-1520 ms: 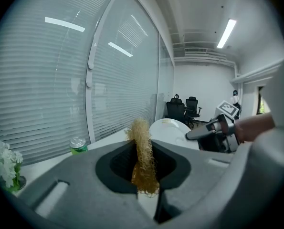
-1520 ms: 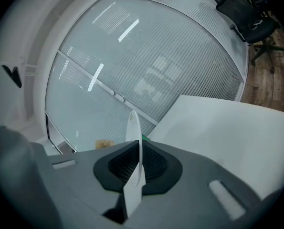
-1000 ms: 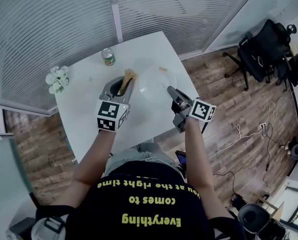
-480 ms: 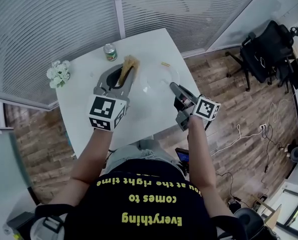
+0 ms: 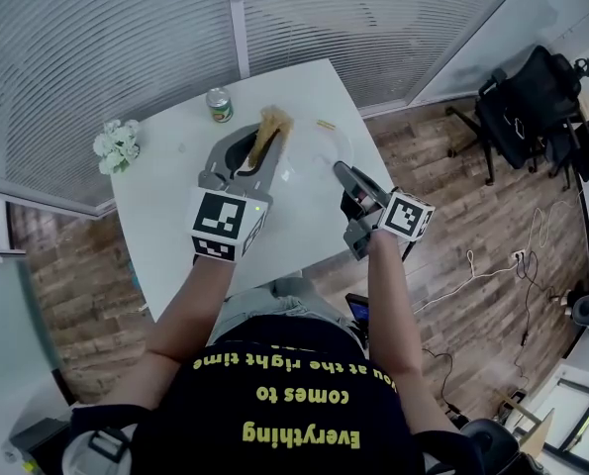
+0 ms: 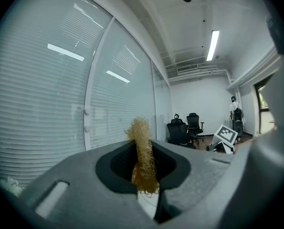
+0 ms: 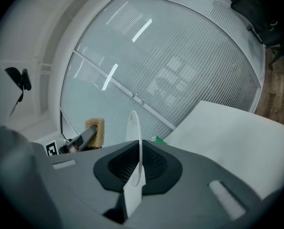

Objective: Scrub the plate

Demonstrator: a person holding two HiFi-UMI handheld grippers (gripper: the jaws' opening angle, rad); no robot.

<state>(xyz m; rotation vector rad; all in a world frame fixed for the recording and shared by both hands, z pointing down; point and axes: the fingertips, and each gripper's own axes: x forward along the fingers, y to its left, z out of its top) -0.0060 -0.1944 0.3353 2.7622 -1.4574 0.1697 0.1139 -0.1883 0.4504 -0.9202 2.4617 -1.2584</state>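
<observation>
My left gripper [image 5: 257,154] tight on tan fibrous scrub pad [image 6: 144,156]; right gripper [image 5: 342,176] tight on thin white round plate [image 7: 137,142], mid-frame

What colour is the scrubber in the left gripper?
Golden tan scrubber; shows best in the left gripper view.

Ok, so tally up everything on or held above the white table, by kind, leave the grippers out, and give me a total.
plate: 1
scrub sponge: 1
drink can: 1
bunch of white flowers: 1
small tan item, too small to identify: 1
Total: 5
</observation>
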